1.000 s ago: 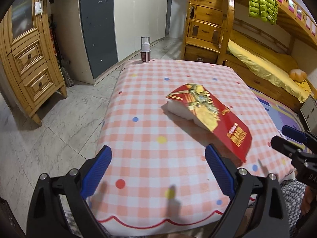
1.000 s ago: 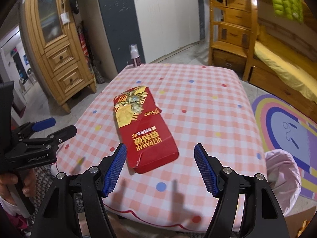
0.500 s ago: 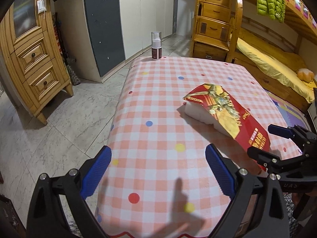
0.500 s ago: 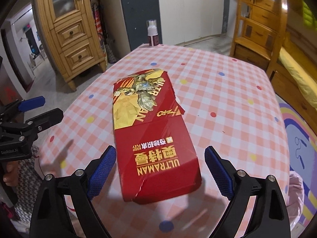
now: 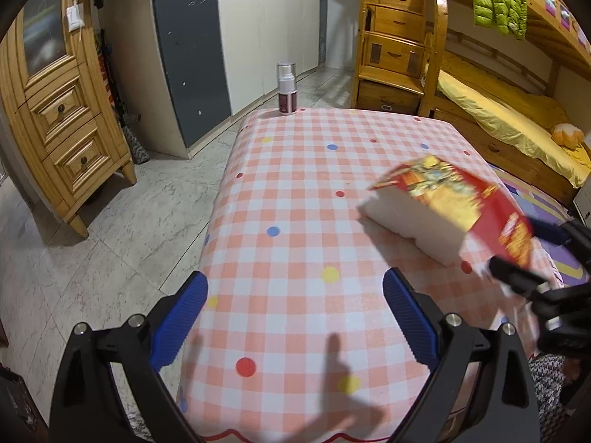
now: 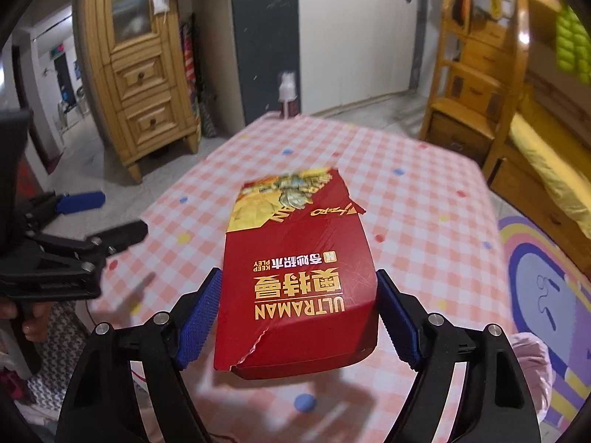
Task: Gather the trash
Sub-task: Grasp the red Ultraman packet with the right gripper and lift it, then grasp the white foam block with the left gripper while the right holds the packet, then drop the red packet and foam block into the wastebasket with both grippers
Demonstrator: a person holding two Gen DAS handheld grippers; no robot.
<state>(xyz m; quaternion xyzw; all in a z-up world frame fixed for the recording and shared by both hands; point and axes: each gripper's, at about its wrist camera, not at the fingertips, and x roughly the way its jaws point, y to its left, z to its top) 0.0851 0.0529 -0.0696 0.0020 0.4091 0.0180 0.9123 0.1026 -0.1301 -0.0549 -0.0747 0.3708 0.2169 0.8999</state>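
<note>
A torn red ULTRAMAN toy box (image 6: 299, 277) with a white inner block lies on the pink checked table (image 6: 424, 229). My right gripper (image 6: 299, 317) is shut on the near end of the box, one blue pad on each side. In the left wrist view the box (image 5: 443, 203) is at the right, its near end lifted, with the right gripper (image 5: 532, 254) on it. My left gripper (image 5: 295, 317) is open and empty over the table's near left part; it shows at the left of the right wrist view (image 6: 99, 217).
A spray bottle (image 5: 287, 88) stands at the table's far edge. A pink-lined trash bag (image 6: 532, 365) sits on the floor to the right of the table. A wooden cabinet (image 5: 55, 110) is at the left, a bunk bed (image 5: 498, 110) at the right.
My right gripper has moved forward around the box's near end and closed on it. The box's near end has lifted off the table. The left gripper has stayed open.
</note>
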